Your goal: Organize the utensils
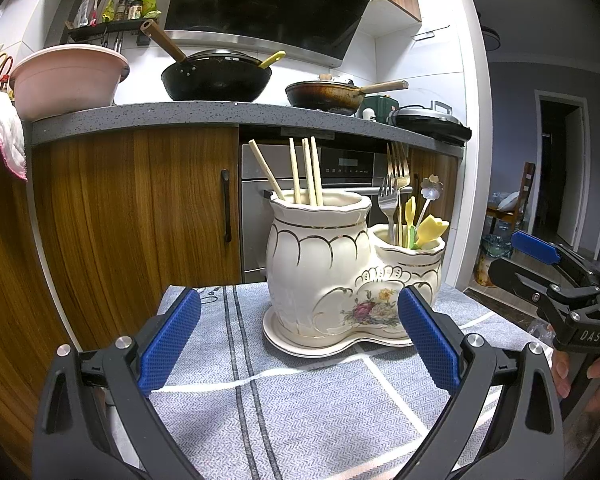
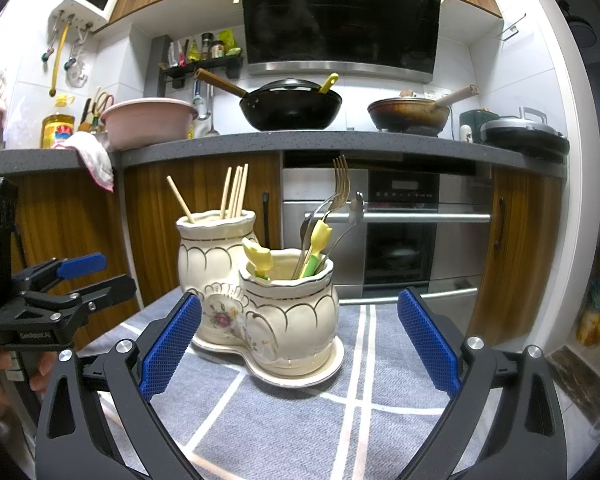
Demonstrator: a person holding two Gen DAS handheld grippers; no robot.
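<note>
Both grippers are spread wide and hold nothing: the left gripper and the right gripper hover over the grey cloth on the table. The cream ceramic holder stands on it, chopsticks in the taller pot, forks in the lower one.

Background: black wok and brown pan sit on grey bench; pink basin at left; oven below; range hood above.
</note>
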